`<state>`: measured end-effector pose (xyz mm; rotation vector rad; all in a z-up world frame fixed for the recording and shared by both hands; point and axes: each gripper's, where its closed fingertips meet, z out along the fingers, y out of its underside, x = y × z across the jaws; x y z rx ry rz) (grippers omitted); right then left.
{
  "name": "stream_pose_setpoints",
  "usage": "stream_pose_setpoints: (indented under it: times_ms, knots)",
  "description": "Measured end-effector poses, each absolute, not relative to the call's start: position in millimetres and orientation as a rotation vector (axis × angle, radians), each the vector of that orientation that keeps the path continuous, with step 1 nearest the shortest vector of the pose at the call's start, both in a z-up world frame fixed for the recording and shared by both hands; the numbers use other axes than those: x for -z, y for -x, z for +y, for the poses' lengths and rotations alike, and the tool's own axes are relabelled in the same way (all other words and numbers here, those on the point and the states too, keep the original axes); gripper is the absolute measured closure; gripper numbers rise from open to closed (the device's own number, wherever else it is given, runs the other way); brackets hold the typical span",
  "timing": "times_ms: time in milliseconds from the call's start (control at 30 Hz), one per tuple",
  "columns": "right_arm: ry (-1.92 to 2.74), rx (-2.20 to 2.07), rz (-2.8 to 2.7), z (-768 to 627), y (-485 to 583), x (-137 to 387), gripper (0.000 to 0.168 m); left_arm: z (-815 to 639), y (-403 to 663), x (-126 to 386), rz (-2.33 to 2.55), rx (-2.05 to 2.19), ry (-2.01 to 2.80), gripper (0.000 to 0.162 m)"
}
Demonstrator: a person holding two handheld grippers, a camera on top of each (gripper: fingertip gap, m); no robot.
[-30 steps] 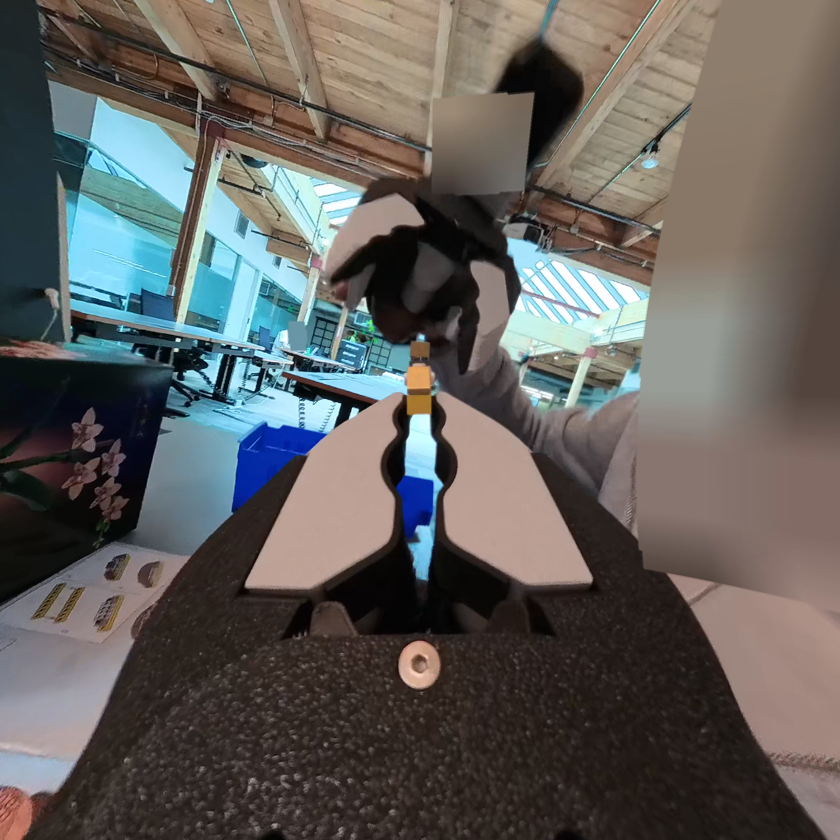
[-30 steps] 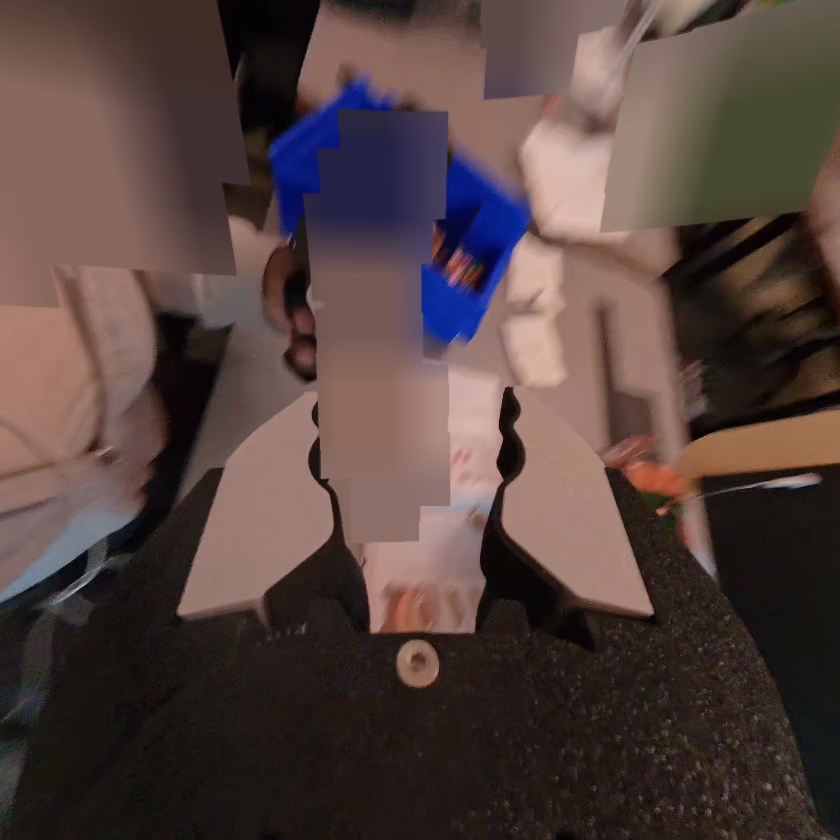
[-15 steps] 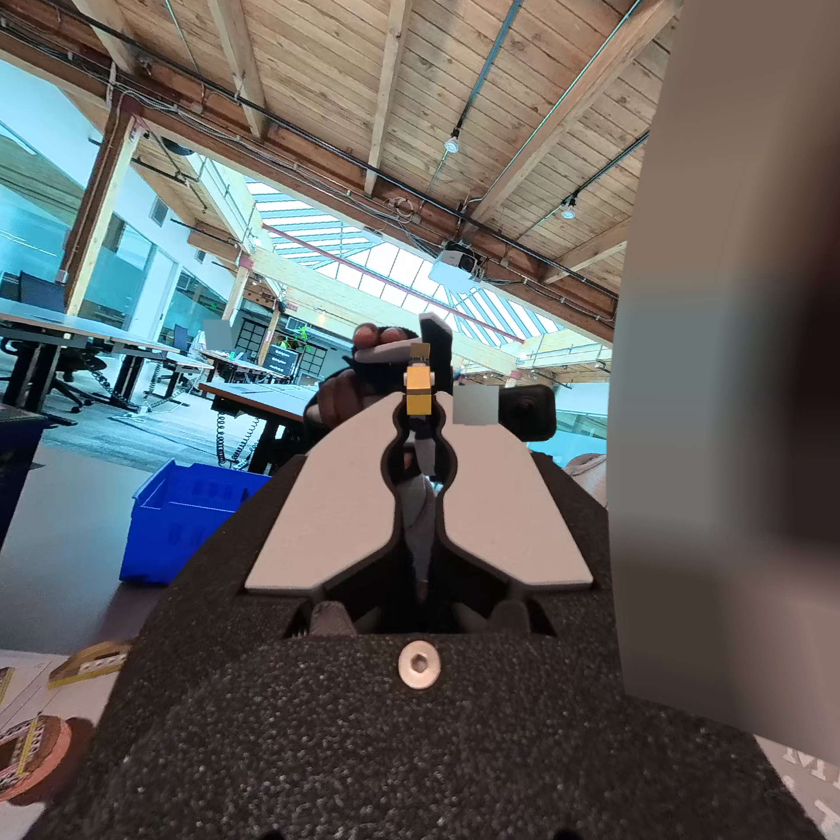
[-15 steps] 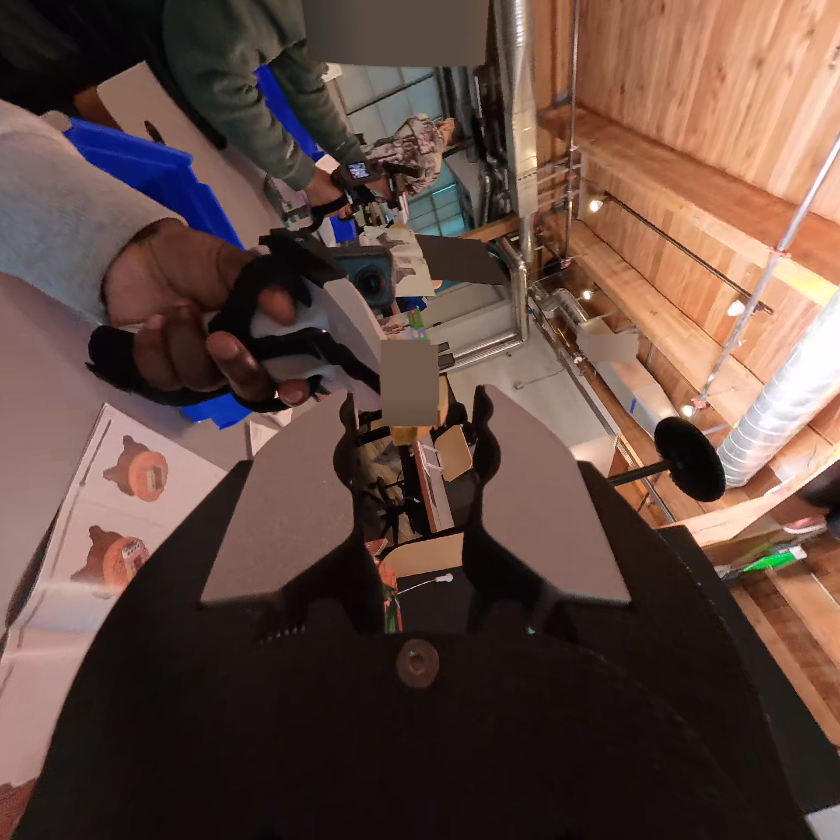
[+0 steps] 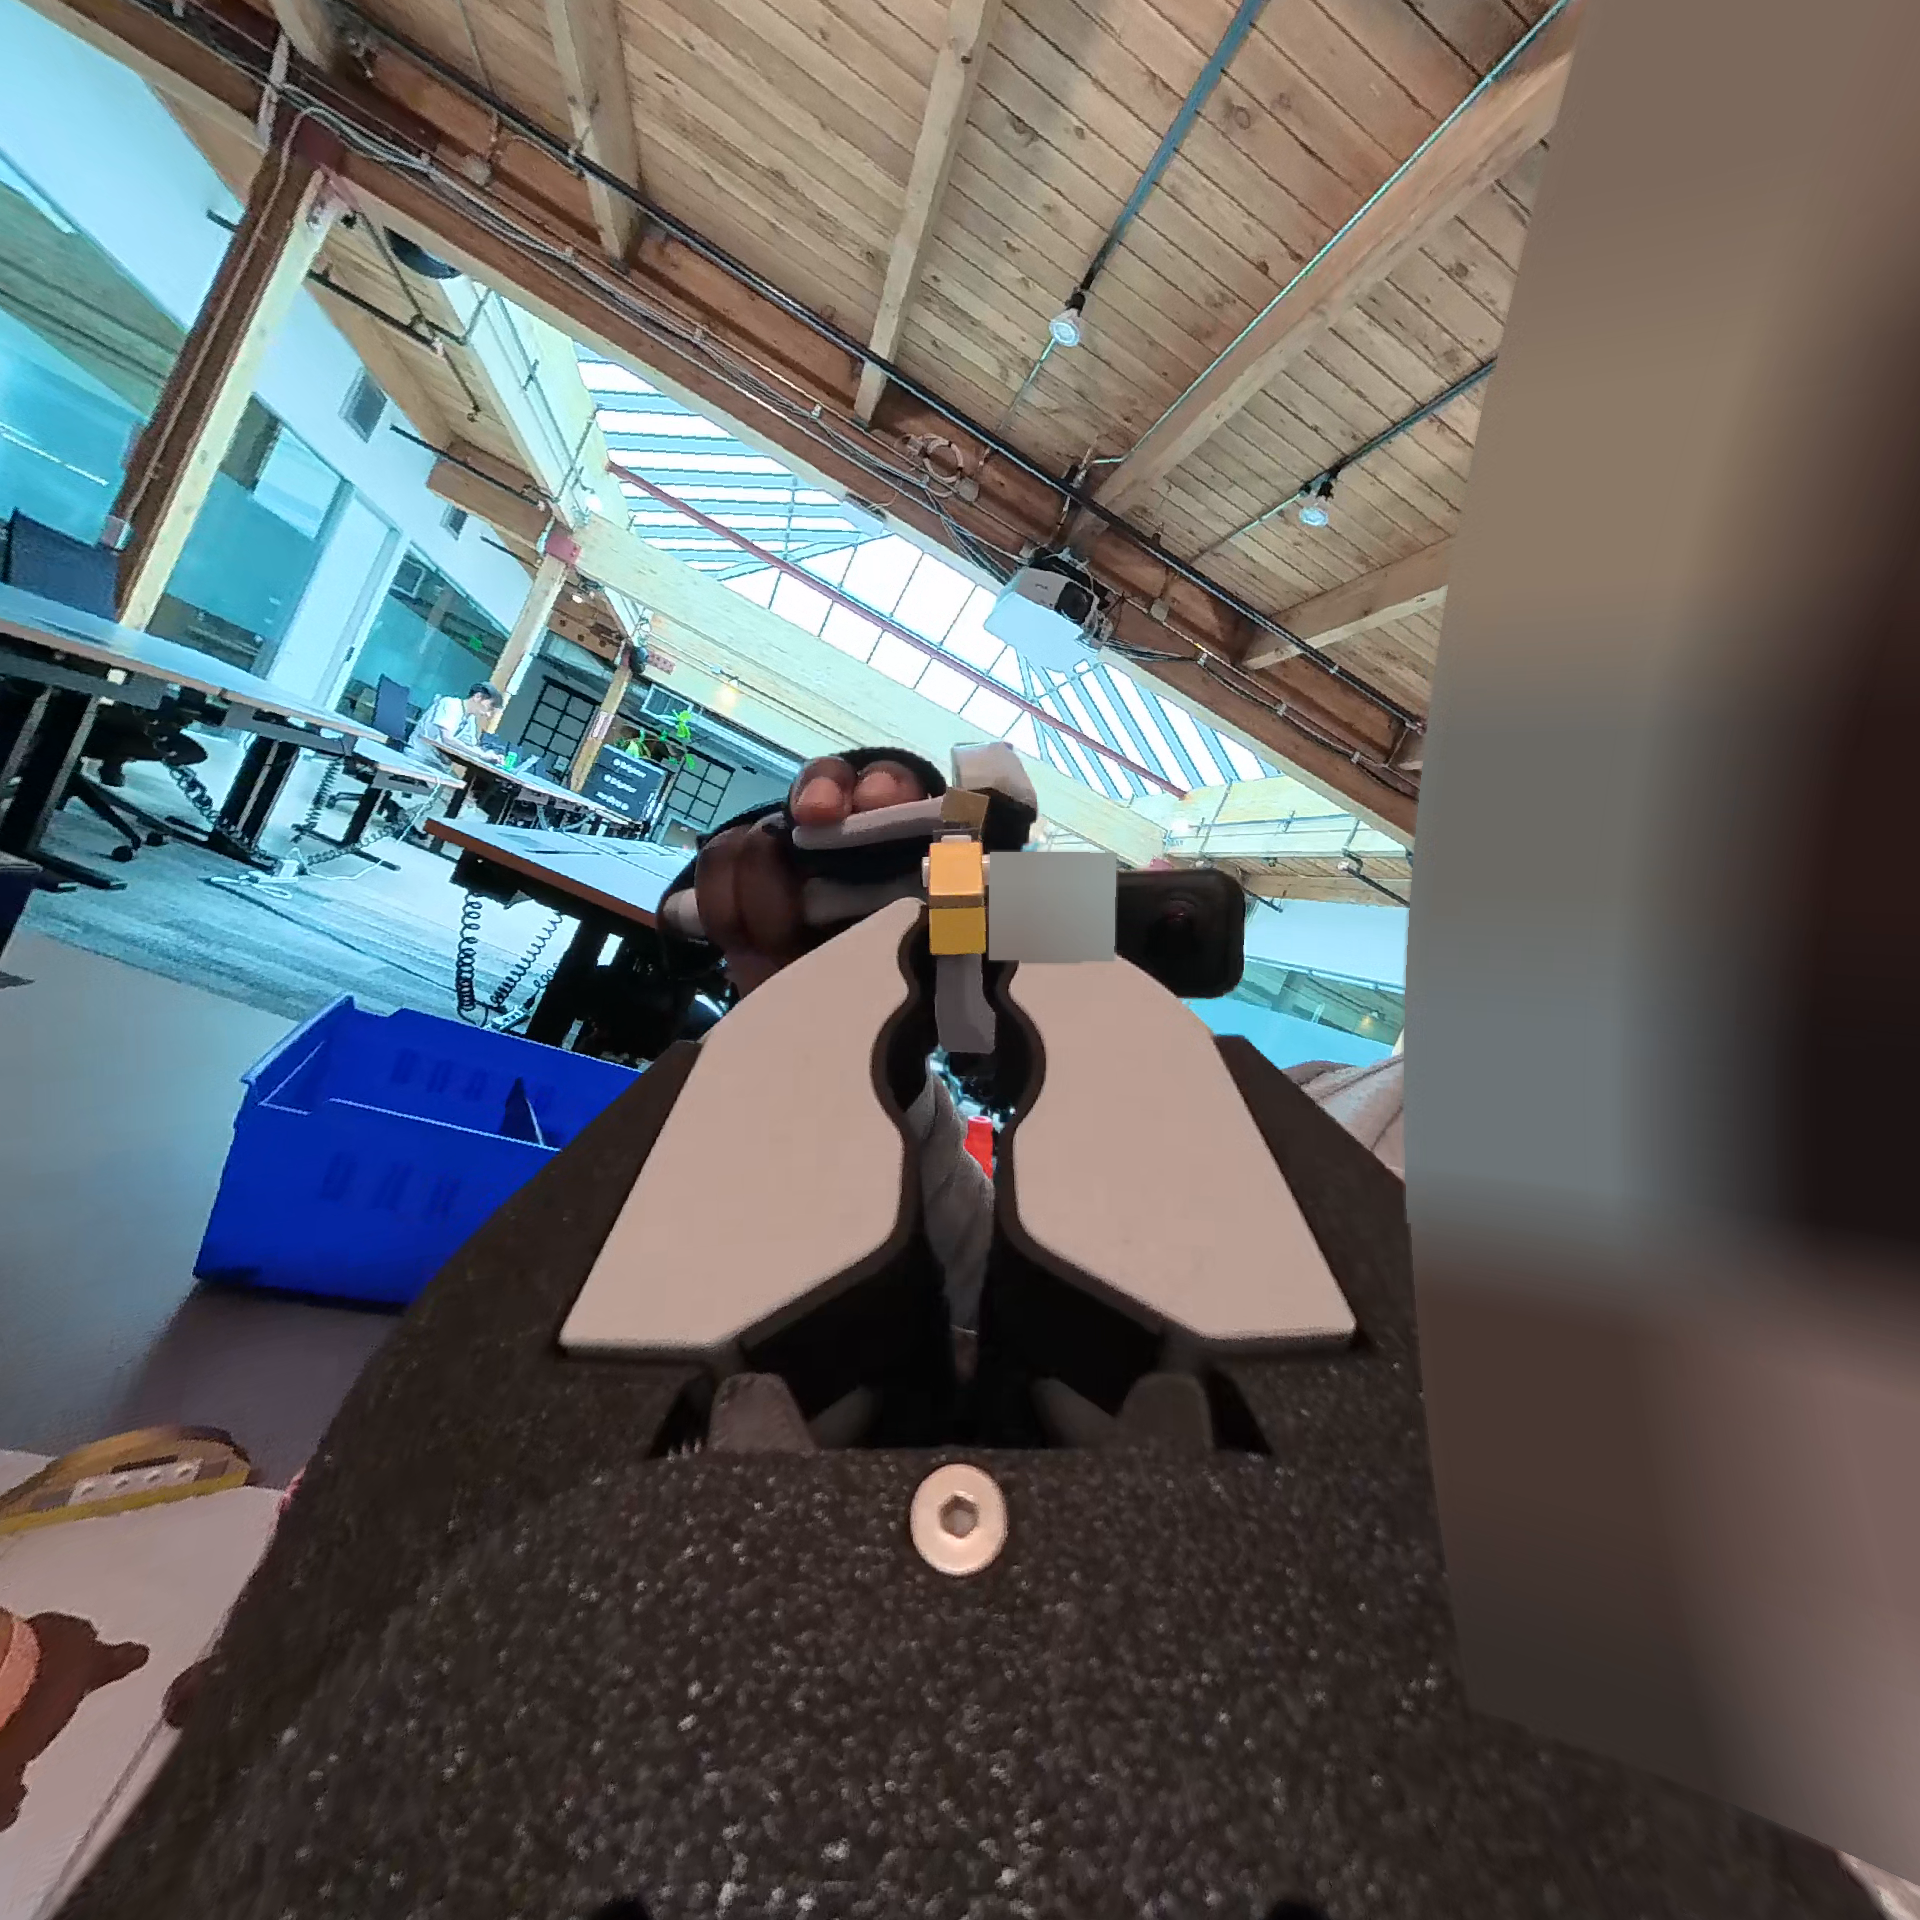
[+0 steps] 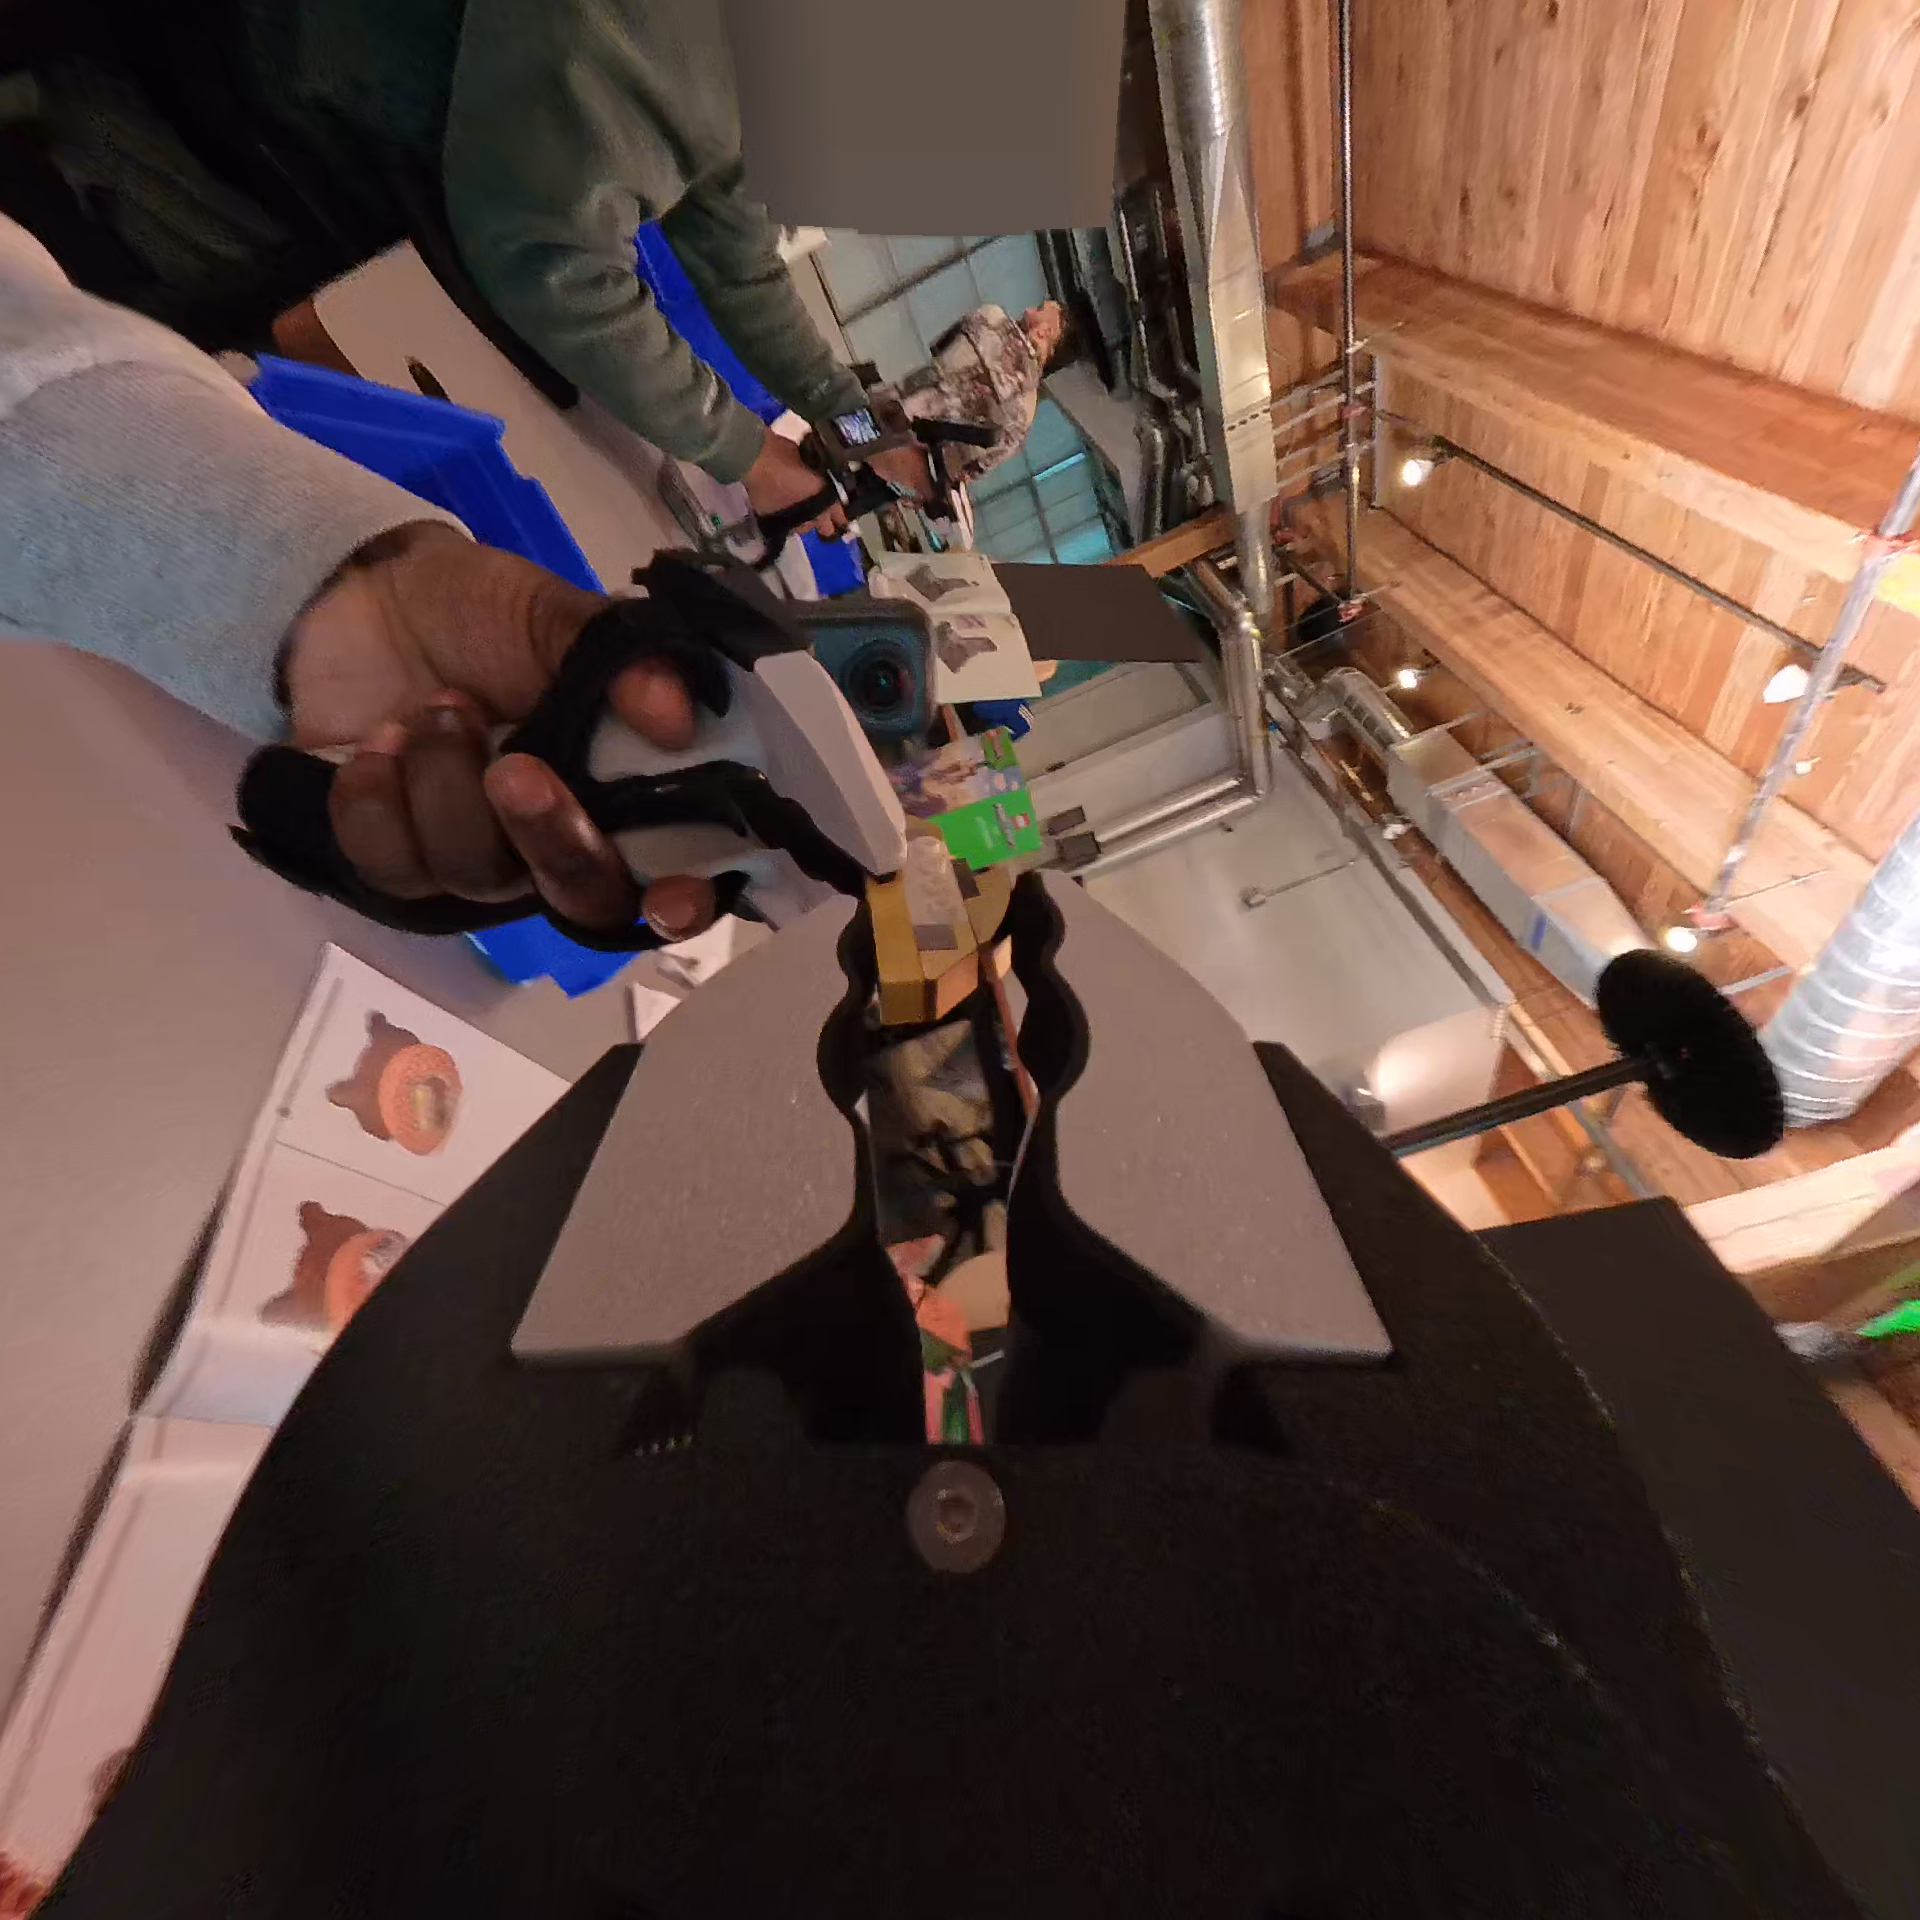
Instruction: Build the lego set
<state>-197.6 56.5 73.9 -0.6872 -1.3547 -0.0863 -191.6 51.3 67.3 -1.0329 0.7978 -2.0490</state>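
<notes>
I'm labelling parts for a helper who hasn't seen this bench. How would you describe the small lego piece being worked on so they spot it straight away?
Start at the left gripper, raised toward the wooden ceiling in the left wrist view. Pinched at its very tip is the lego piece. It is a small yellow block stack with a tan bit on top, the only bright yellow thing between grey jaws.

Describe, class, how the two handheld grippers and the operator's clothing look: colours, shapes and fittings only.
Each gripper, left and right, has a speckled black body with one silver hex screw, plus two flat pale grey fingers with wavy black inner edges. Seen from the right wrist view, the left unit has a black looped handle and a small camera. The sleeve is light grey.
</notes>
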Motion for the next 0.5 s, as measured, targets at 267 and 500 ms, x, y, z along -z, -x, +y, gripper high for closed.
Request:
stream_pose_setpoints:
  times_ms: [267,500]
  knots:
    - [0.760,-0.054,-1.342,60.5,195.2,-67.6,0.143,53.7,186.5,-63.5,0.851,1.964,1.064,0.154]
    - [0.737,-0.105,-1.277,59.1,193.7,-67.4,0.142,52.6,185.4,-63.3,0.849,1.982,1.043,0.155]
